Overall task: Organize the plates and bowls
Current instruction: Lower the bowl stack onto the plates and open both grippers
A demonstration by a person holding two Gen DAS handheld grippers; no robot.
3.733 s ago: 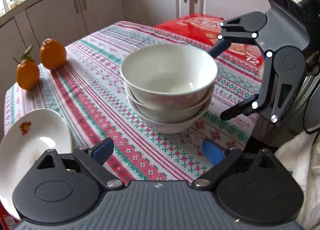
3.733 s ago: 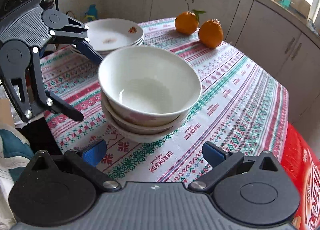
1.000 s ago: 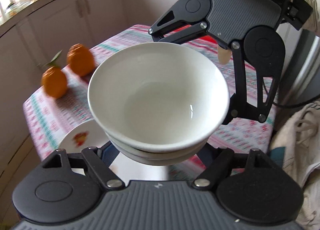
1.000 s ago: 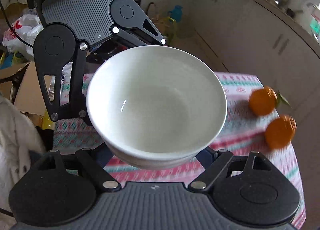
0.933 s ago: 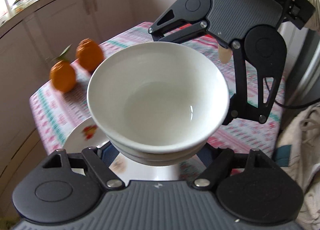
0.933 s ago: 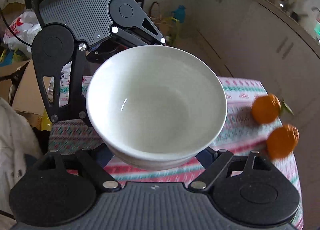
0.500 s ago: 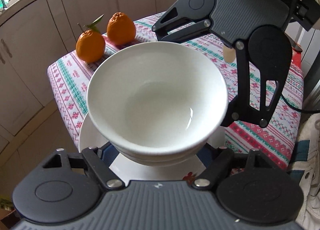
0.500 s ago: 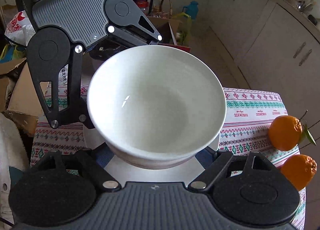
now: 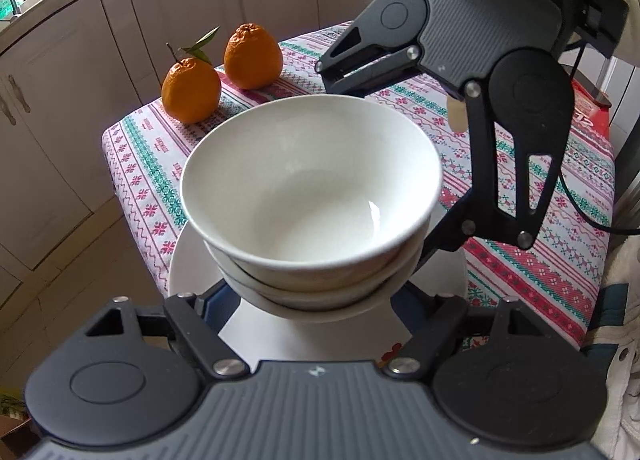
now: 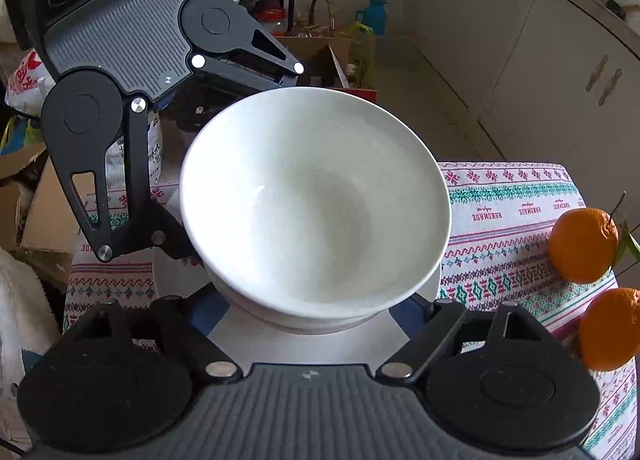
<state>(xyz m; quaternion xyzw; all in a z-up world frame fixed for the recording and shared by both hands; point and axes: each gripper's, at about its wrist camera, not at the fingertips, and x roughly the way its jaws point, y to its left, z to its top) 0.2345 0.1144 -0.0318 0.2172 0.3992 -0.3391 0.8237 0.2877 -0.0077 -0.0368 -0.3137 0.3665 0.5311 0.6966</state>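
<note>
White bowl stack (image 9: 312, 215) clamped between left tool (image 9: 312, 300) and right tool (image 10: 308, 308), over plates (image 9: 180, 260), seemingly near table edge (image 9: 120, 163).

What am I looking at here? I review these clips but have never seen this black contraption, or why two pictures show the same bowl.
No robot: a person holds one hand-held gripper in each hand, each carrying a fisheye camera looking along its two fingers. The dark shape at each picture's bottom is that camera's own gripper.

In the left wrist view, the left hand-held gripper closes on a stack of white bowls; the right hand-held gripper grips it from the opposite side. The right wrist view mirrors this. The stack sits just over or on a white plate; contact is hidden. The plate lies on a patterned tablecloth, with two oranges near the far corner.
</note>
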